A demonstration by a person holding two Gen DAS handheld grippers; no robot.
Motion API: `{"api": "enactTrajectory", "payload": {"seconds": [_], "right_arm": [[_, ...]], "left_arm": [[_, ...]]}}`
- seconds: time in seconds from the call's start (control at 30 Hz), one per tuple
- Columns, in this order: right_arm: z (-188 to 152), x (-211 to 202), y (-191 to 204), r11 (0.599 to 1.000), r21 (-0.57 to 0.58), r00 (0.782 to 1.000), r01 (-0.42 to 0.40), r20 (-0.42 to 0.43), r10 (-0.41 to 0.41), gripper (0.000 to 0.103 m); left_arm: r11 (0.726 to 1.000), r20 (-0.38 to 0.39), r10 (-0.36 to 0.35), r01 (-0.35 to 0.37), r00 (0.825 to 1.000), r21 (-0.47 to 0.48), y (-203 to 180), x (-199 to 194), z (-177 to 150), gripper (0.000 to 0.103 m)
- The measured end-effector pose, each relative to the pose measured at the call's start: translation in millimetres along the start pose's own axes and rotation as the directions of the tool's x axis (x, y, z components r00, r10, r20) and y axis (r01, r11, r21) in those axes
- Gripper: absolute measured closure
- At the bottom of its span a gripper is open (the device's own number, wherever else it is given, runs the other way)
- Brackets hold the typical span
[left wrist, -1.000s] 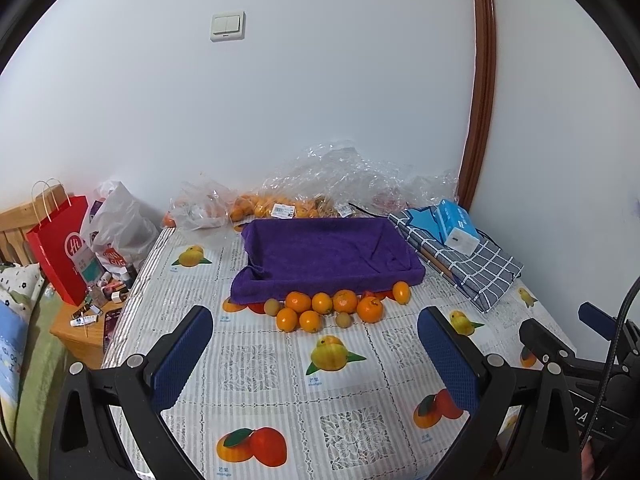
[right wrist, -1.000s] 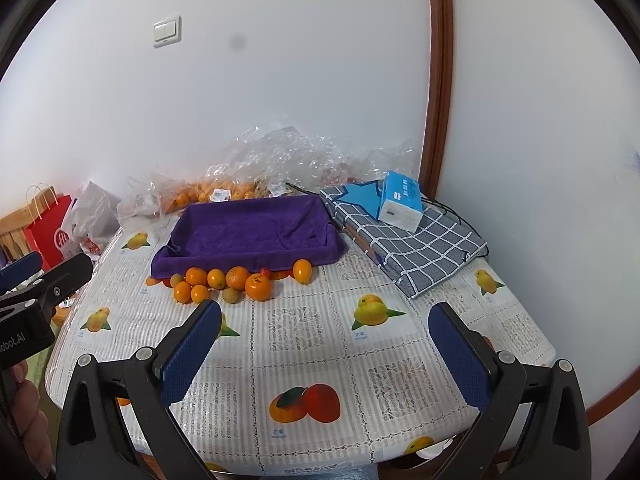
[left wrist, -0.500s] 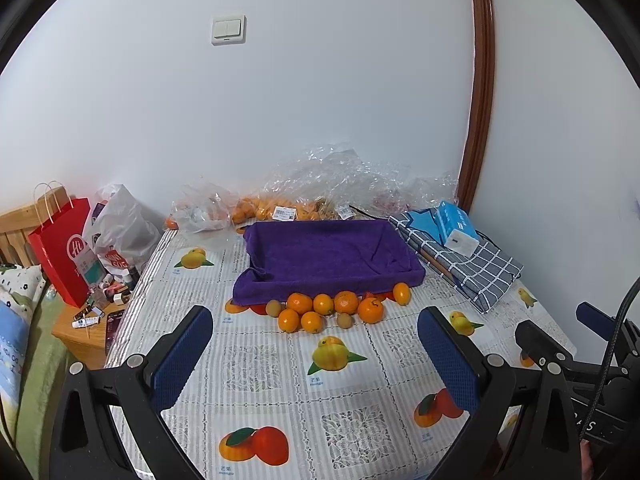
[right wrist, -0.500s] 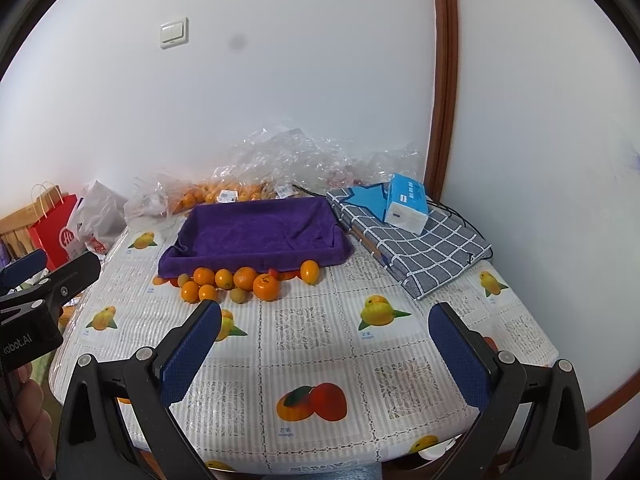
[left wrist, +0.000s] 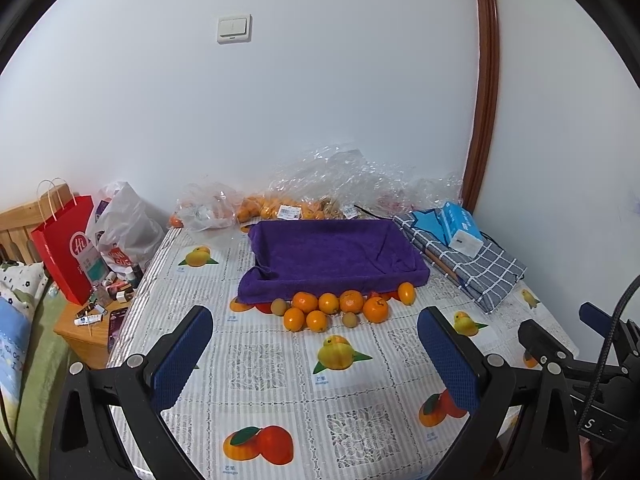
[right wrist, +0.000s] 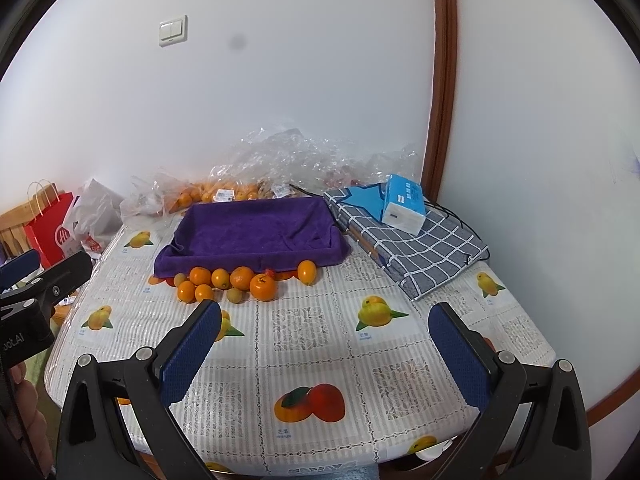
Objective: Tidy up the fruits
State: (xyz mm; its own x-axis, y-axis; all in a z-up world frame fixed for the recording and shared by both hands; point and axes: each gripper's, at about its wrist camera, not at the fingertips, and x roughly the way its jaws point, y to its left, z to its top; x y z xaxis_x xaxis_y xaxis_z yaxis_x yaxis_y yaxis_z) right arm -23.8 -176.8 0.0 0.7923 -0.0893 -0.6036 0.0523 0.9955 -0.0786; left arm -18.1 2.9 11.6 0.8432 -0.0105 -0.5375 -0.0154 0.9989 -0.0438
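Several oranges (left wrist: 329, 306) and a few small brownish fruits (left wrist: 279, 306) lie in a cluster on the table, touching the front of a tray lined with purple cloth (left wrist: 332, 254). The tray holds nothing. The cluster (right wrist: 232, 280) and tray (right wrist: 256, 232) also show in the right wrist view. My left gripper (left wrist: 316, 354) is open and empty above the near table, short of the fruit. My right gripper (right wrist: 326, 348) is open and empty, also near the front edge. The right gripper shows at the left wrist view's right edge (left wrist: 560, 356).
Clear plastic bags with more oranges (left wrist: 280, 210) lie behind the tray by the wall. A folded checked cloth (left wrist: 472, 264) with a blue tissue pack (left wrist: 460, 226) lies right of the tray. A red paper bag (left wrist: 66, 248) and a cluttered low stand (left wrist: 96, 312) are off the table's left side.
Both views have tilted slightly so the table and fruit sit a little lower in frame. Both grippers stay open; nothing on the table moved.
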Motion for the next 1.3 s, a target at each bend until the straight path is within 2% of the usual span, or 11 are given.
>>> {"api": "enactTrajectory", "payload": {"seconds": [0.4, 0.63, 0.8, 0.97, 1.1, 1.2, 1.3], "right_arm": [[-2.8, 13.3, 14.1, 1.000, -0.031, 1.000, -0.001, -0.007, 0.001, 0.001], [3.2, 34.1, 19.6, 0.998, -0.020, 0.998, -0.066, -0.006, 0.066, 0.001], [5.9, 57.1, 19.1, 0.997, -0.003, 0.997, -0.075, 0.015, 0.075, 0.001], [8.4, 90.7, 15.1, 0.989, 0.043, 0.990, -0.138, -0.022, 0.139, 0.006], [8.3, 123.1, 15.9, 0.990, 0.032, 0.988, -0.137, -0.074, 0.139, 0.008], [5.9, 147.7, 15.4, 0.992, 0.026, 0.985, -0.127, -0.111, 0.129, 0.016], [1.2, 168.7, 15.2, 0.991, 0.016, 0.981, -0.132, -0.140, 0.133, 0.019]], "left_arm": [[1.000, -0.011, -0.004, 0.004, 1.000, -0.003, 7.2, 13.8, -4.5, 0.000], [1.000, -0.026, 0.008, -0.008, 1.000, 0.003, 15.7, 38.4, -3.8, 0.000], [1.000, -0.026, 0.007, -0.007, 1.000, 0.001, 26.2, 62.3, -6.2, 0.000], [1.000, -0.051, 0.026, -0.026, 0.998, 0.002, 35.7, 94.4, -10.3, 0.001], [0.999, -0.053, 0.045, -0.044, 0.998, 0.012, 45.2, 116.7, -15.1, 0.003], [0.997, -0.046, 0.078, -0.077, 0.996, 0.015, 54.8, 130.1, -18.4, 0.003], [0.999, -0.095, 0.048, -0.049, 0.994, -0.004, 67.7, 148.5, -21.7, 0.003]]}}
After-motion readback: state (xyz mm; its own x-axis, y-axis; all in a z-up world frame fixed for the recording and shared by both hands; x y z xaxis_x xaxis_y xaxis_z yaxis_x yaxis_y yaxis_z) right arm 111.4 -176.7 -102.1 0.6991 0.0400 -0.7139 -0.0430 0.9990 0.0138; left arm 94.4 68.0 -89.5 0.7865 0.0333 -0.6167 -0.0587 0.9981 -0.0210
